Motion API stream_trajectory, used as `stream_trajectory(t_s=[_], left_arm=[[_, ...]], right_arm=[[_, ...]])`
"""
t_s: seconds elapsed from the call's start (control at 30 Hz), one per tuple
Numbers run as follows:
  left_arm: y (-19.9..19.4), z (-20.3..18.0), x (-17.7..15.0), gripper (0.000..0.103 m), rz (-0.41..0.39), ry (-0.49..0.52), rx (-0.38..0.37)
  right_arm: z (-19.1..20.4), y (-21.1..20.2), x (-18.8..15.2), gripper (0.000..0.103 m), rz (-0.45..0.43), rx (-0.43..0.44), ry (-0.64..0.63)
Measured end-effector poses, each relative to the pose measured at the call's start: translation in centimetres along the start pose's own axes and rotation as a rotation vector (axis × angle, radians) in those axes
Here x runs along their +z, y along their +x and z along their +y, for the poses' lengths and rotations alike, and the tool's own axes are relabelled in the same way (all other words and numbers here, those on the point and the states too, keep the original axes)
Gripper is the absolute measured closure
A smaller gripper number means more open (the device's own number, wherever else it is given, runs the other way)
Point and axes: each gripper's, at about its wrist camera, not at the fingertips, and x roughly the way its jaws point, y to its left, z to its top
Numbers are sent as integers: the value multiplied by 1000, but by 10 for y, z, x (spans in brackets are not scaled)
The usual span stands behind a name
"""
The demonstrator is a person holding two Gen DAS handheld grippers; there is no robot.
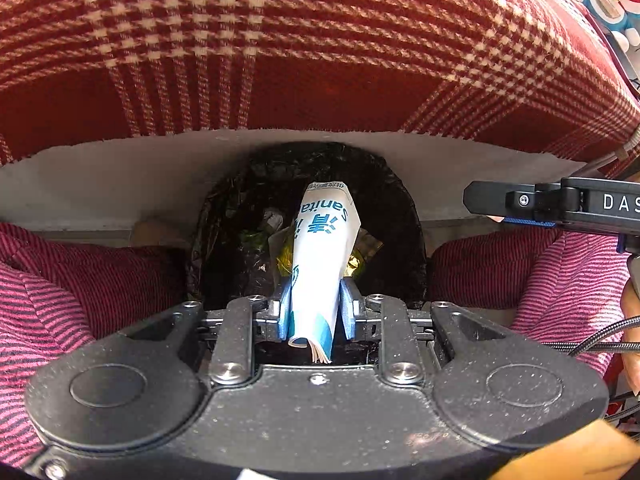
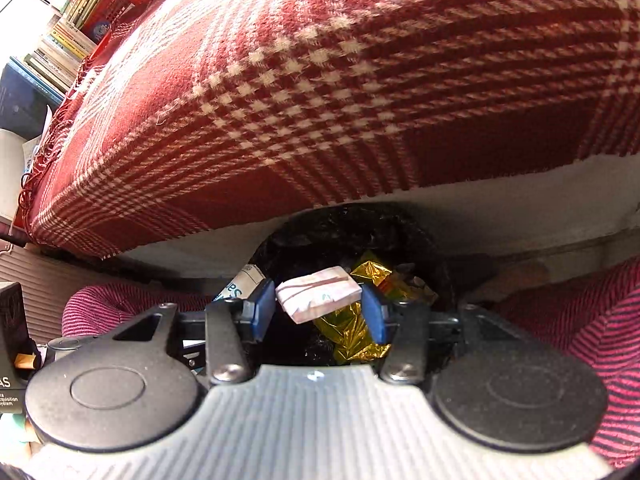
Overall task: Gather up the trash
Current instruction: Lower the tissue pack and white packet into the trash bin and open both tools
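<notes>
Trash in both hands: your left gripper [image 1: 316, 304] pinches a white-and-blue packet [image 1: 320, 256] upright between its blue pads, right over the black-lined bin [image 1: 404, 216]. Your right gripper [image 2: 318, 306] clamps a pink-and-white wrapper [image 2: 318, 292] crosswise above the same bin [image 2: 340, 224], gold foil [image 2: 352, 332] lying below it, beside the plaid-covered seat [image 2: 320, 80].

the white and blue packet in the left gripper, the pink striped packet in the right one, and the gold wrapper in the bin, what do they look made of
White and blue packet: probably soft plastic film, smooth with printed lettering, bent over at the tip.
Pink striped packet: paper or thin film, matte, with folded creases; hard to tell which.
Gold wrapper: metallised foil or film, shiny and crinkled, with bright glints.
</notes>
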Motion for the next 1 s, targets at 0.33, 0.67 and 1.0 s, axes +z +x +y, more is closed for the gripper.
stream_trajectory(t_s=[0.33,0.67,1.0], left_arm=[[6,0,-2,77,10,-1,-9],[3,-2,-3,64,5,0,6],[0,-2,-2,51,1,-5,12]], right_arm=[[3,5,1,49,9,-6,-12],[3,4,1,37,9,2,-34],[4,4,2,30,10,1,-41]])
